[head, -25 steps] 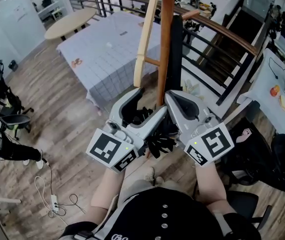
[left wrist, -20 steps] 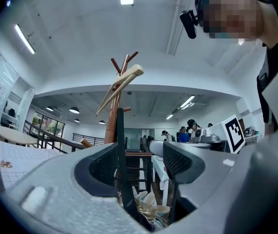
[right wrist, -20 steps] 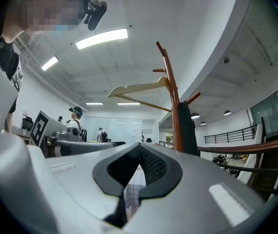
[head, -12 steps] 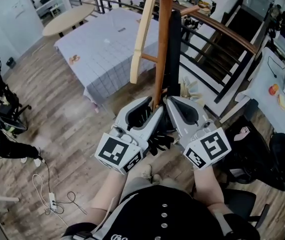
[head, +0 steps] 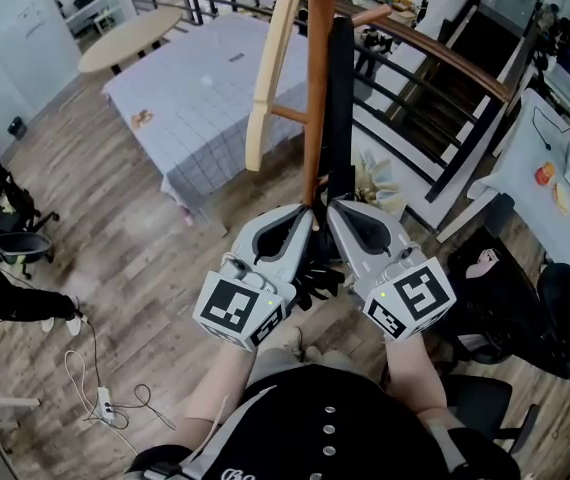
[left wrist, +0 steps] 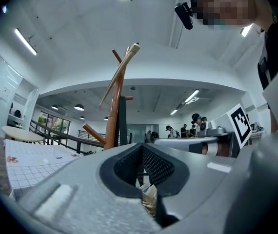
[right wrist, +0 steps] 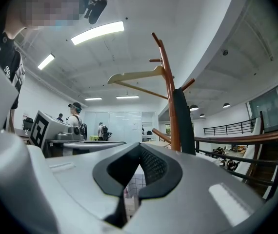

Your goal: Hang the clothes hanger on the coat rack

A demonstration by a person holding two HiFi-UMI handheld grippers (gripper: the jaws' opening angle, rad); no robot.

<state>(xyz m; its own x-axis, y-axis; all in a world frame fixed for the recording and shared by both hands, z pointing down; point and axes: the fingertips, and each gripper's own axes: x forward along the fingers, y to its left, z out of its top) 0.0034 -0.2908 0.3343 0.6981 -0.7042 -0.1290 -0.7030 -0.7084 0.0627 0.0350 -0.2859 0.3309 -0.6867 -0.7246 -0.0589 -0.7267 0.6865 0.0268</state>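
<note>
A light wooden clothes hanger (head: 263,78) hangs on a peg of the brown coat rack (head: 315,108), its arm slanting down to the left of the pole. A long black item (head: 340,98) hangs on the rack's right side. My left gripper (head: 306,214) is shut and empty, just left of the pole and below the hanger. My right gripper (head: 333,210) is shut and empty on the pole's right. From the left gripper (left wrist: 141,146) view, hanger (left wrist: 118,76) and rack (left wrist: 113,123) rise ahead. The right gripper (right wrist: 140,146) view shows hanger (right wrist: 135,75) on rack (right wrist: 171,106).
A table with a grid cloth (head: 200,98) and a round table (head: 130,43) stand beyond the rack. A dark railing (head: 445,63) runs behind it. A black chair (head: 555,318) and a desk (head: 540,158) are at right. Cables (head: 105,398) lie on the wooden floor.
Both grippers have sunk away from the hanger, which stays hanging on the rack. The left gripper's jaws went from wide open to shut.
</note>
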